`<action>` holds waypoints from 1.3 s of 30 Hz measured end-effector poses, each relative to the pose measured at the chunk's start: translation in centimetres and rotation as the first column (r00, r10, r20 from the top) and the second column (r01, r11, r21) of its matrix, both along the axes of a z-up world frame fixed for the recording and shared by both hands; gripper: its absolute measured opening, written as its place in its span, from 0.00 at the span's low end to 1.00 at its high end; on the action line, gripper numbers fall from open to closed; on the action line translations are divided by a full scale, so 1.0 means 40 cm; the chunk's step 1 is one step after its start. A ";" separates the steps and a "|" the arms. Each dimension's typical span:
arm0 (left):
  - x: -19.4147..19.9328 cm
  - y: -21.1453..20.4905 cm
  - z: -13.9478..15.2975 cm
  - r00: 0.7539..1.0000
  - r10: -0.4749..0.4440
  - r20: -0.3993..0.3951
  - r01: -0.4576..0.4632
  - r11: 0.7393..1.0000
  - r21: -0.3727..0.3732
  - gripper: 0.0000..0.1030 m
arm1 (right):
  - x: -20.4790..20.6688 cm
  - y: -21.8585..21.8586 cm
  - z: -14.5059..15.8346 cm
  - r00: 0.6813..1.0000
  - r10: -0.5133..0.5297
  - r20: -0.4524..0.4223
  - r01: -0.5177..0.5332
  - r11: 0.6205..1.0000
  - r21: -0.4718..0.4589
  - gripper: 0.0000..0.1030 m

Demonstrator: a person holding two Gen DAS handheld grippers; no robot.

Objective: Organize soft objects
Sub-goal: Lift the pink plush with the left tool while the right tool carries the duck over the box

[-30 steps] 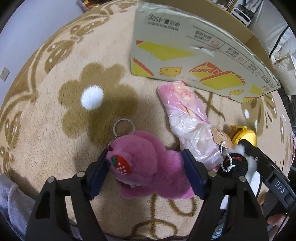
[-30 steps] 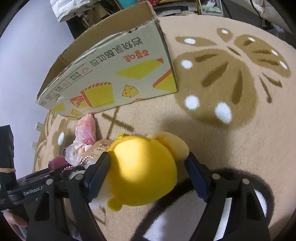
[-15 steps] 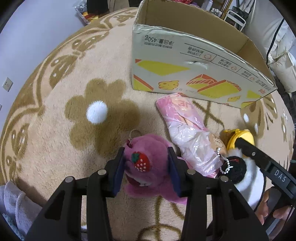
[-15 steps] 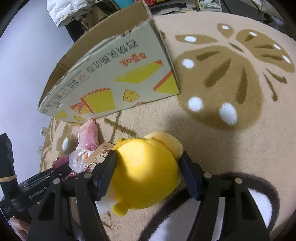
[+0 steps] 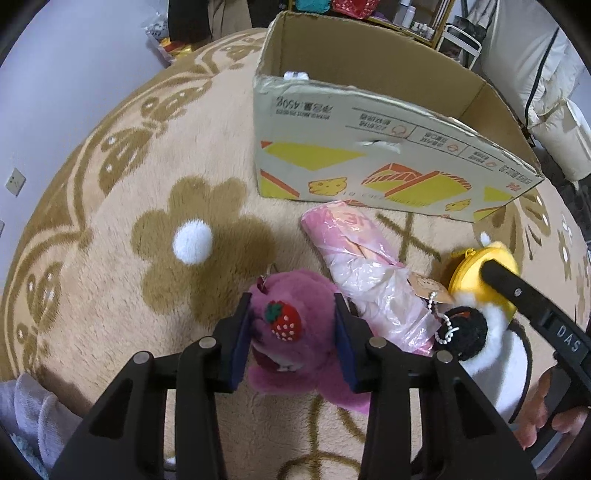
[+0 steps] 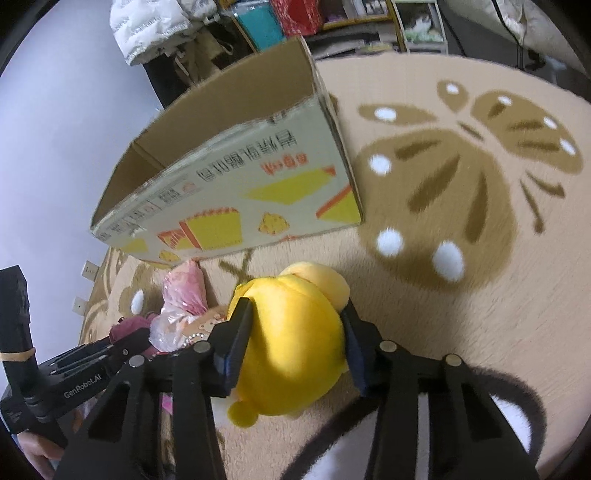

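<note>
My left gripper (image 5: 291, 325) is shut on a purple plush toy (image 5: 295, 339) with a red strawberry on it, held just above the rug. My right gripper (image 6: 295, 332) is shut on a yellow plush toy (image 6: 291, 343), also lifted; this toy shows in the left wrist view (image 5: 480, 273). An open cardboard box (image 5: 388, 158) stands on the rug beyond both toys, and it shows in the right wrist view (image 6: 229, 192). A pink toy in a plastic bag (image 5: 365, 273) lies between the two grippers, in front of the box.
A beige rug (image 5: 110, 221) with brown flower and butterfly patterns covers the floor. A black and white plush (image 5: 469, 332) with a bead chain lies beside the bag. A white padded jacket (image 6: 147, 26) and shelves stand behind the box.
Both grippers closed onto their plush toys and rose, pulling back from the rug. The box's open top has come into view.
</note>
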State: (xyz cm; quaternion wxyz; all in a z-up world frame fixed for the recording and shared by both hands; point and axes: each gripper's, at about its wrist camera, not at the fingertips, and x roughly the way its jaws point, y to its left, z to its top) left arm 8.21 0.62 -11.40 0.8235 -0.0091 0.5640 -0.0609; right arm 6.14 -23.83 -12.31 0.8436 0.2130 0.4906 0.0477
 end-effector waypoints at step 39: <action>-0.030 0.025 0.312 0.897 0.008 0.443 -0.054 0.994 0.090 0.37 | -0.058 0.037 0.242 0.914 0.040 0.403 -0.008 0.997 -0.080 0.37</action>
